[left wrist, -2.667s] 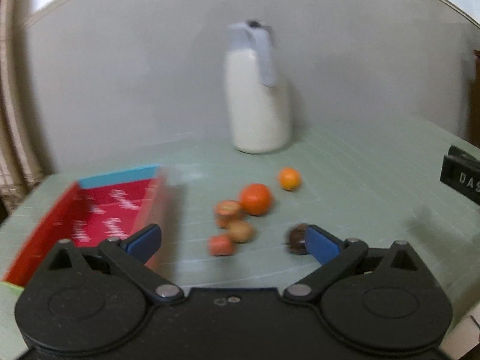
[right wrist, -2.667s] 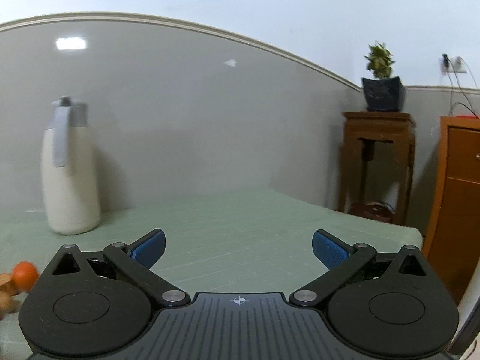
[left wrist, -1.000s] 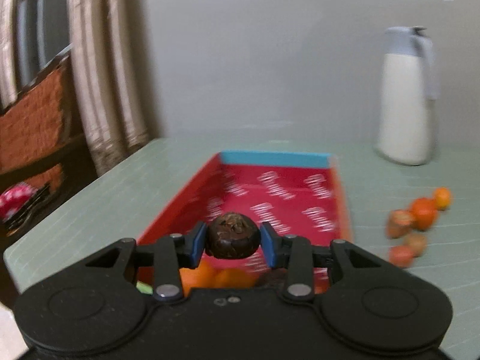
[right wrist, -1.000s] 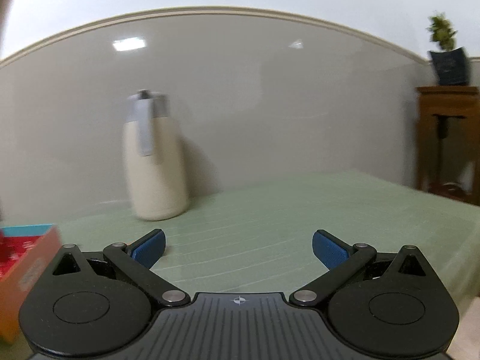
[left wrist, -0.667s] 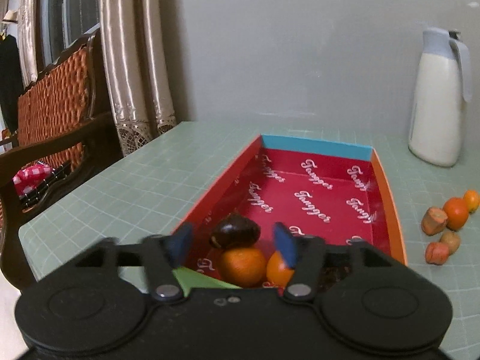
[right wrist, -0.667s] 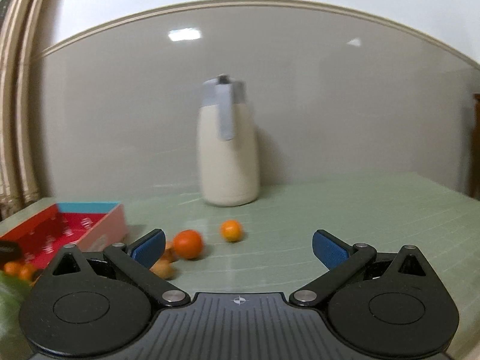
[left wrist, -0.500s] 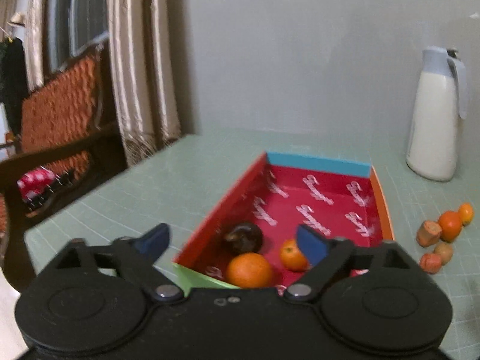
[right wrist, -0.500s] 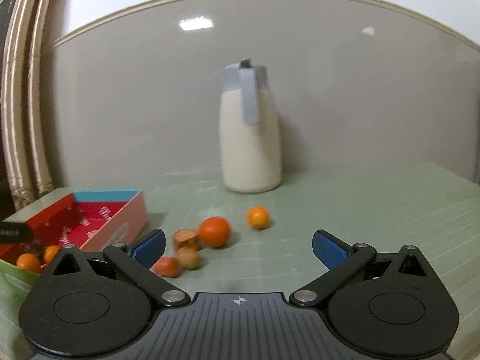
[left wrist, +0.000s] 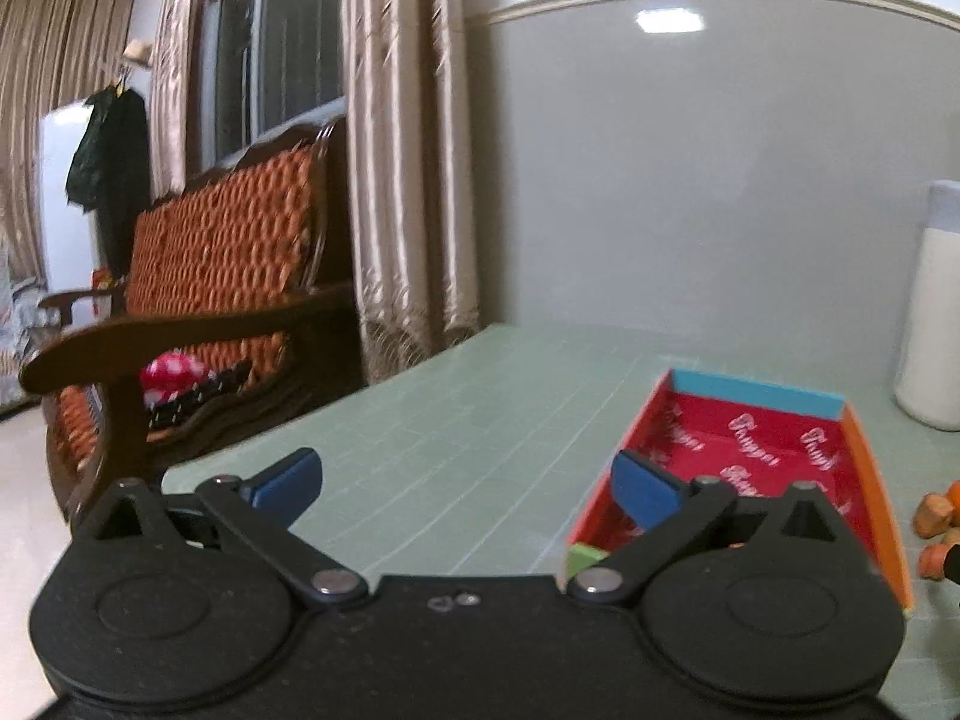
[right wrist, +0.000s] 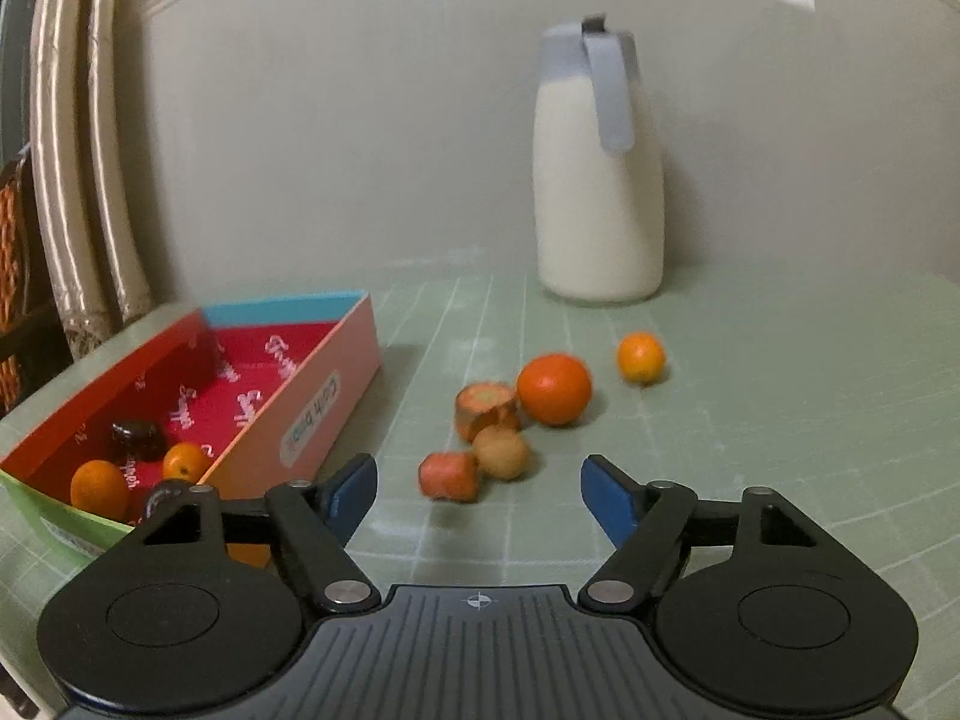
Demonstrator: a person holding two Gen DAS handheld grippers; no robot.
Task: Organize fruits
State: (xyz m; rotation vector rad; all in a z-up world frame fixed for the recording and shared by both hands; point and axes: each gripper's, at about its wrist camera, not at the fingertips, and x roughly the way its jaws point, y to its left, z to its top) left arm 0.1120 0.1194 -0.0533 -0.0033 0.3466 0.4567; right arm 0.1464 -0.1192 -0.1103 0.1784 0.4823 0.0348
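Both grippers are empty just now. Left gripper [left wrist: 465, 489] has its jaws spread as wide as they go, having just been opening, with nothing between the blue pads; it hangs over the green table [left wrist: 456, 438] and points off to the left of the red box [left wrist: 774, 438], toward a wooden bench [left wrist: 222, 276] and curtains [left wrist: 408, 180]. Right gripper [right wrist: 477, 495] has its jaws partly drawn in, having just been closing, yet they pinch nothing: only bare mat shows between the fingertips. It is aimed low at a loose cluster of fruit on the table. Nearest the tips lies a reddish chunk [right wrist: 450, 476], touching a tan round fruit [right wrist: 503, 452]; behind those sit a cut orange-brown piece [right wrist: 487, 408] and a big orange [right wrist: 554, 388], close together, and a small orange [right wrist: 641, 357] stands a little apart to the right. A white jug [right wrist: 600, 180] with a grey handle stands upright farther back by the wall. To the left, the box's pink side faces the right gripper, and inside its near end I can see two oranges [right wrist: 99, 489] and a dark fruit [right wrist: 137, 438]; another dark round thing [right wrist: 168, 492] shows at the edge behind the gripper's left finger, too hidden to name.
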